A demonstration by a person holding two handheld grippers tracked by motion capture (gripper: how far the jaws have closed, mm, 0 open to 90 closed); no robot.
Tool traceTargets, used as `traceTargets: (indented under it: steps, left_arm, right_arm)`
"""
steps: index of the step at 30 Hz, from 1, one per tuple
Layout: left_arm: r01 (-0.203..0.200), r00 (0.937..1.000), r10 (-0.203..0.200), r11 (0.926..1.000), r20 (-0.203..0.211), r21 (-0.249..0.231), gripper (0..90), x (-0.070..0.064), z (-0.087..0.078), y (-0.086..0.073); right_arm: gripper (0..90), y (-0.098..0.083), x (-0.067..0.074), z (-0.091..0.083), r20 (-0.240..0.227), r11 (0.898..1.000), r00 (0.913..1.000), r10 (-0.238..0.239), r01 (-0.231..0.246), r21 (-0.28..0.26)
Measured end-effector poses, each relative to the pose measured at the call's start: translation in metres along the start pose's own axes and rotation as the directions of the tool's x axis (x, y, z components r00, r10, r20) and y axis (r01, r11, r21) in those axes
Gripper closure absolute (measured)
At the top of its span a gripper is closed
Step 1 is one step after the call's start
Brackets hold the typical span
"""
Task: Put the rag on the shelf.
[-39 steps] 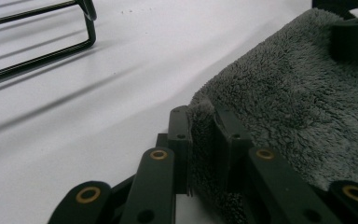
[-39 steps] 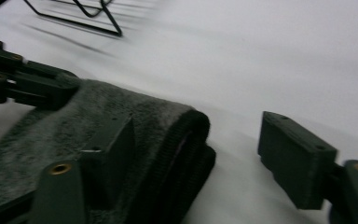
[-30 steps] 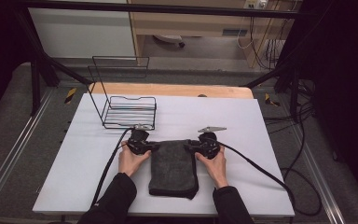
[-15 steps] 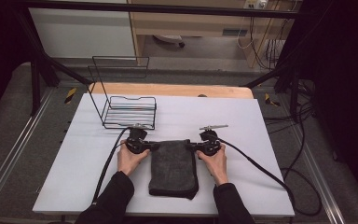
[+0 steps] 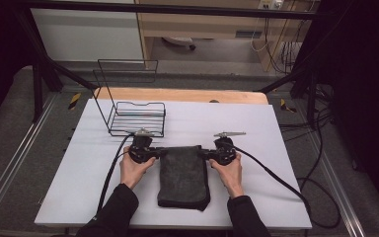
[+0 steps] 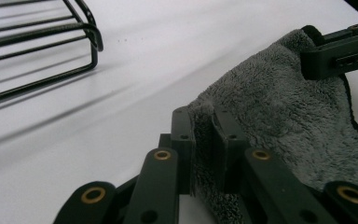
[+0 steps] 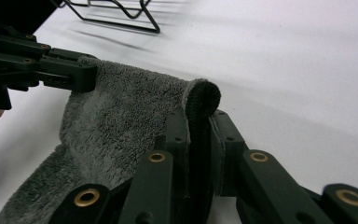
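A dark grey towel (image 5: 183, 175) lies folded on the white table (image 5: 276, 128), its long side running toward me. My left gripper (image 5: 160, 152) is shut on the towel's far left corner, and the left gripper view shows the pile (image 6: 284, 116) pinched between its jaws (image 6: 204, 116). My right gripper (image 5: 203, 153) has just been closing and is now shut on the far right corner. In the right gripper view a rolled edge of the towel (image 7: 116, 121) bulges above its jaws (image 7: 199, 119). Each gripper view shows the other gripper (image 6: 317, 58) (image 7: 81, 74) across the towel.
A black wire rack (image 5: 138, 116) stands on the table just beyond my left gripper, and also appears in the gripper views (image 6: 37, 37) (image 7: 121, 14). A wooden board (image 5: 177, 95) lines the far edge. Cables (image 5: 276, 173) trail from both grippers toward me.
The grey plate on top of the right gripper has tipped from slanted to level. Both hands and the towel stay where they were.
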State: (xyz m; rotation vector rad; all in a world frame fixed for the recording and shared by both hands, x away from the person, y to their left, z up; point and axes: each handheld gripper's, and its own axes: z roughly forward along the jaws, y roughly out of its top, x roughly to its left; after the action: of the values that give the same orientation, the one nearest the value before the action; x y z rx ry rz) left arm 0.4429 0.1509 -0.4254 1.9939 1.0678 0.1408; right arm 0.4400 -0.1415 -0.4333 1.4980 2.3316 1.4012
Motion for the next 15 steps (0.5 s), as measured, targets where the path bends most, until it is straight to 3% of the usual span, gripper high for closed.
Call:
traceTargets:
  steps: [9,15]
  left_arm:
    - [-0.026,0.9996,0.026,0.998,0.004,-0.057,80.6,-0.011,-0.019,0.002]
    - [-0.05,0.9988,0.049,0.9922,-0.008,-0.114,80.6,-0.019,-0.031,0.003]
  right_arm:
    - [80.2,-0.002,0.012,-0.016,-0.013,0.996,0.9987,-0.05,0.049,-0.073]
    - [80.2,-0.002,0.02,-0.028,-0.024,0.99,0.9972,-0.07,0.067,-0.126]
